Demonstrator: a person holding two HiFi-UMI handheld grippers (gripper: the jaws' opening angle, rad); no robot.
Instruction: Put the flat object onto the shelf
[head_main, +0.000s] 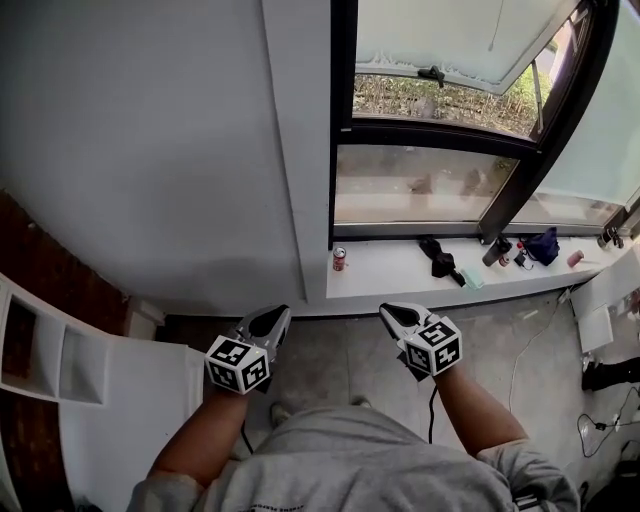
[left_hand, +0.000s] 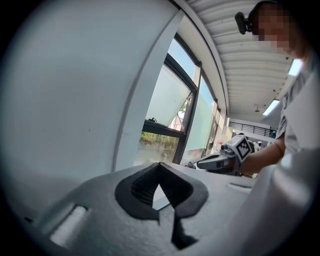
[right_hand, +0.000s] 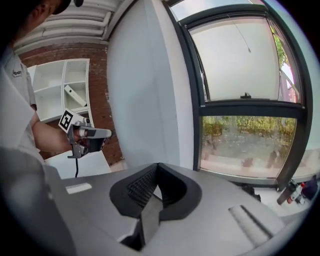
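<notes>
Our left gripper (head_main: 276, 316) and right gripper (head_main: 390, 314) are closed, empty; a flat board (right_hand: 75, 96) leans diagonally in the shelf (right_hand: 61, 82).

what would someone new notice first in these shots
The two claws catch the eye, side by side low in the head view: left claw and right claw, both shut and empty, each with a black-and-white marker cube. Beyond them a big dark-framed window fills the upper right, a red can on its sill, and a white shelf stands at the far left.
</notes>
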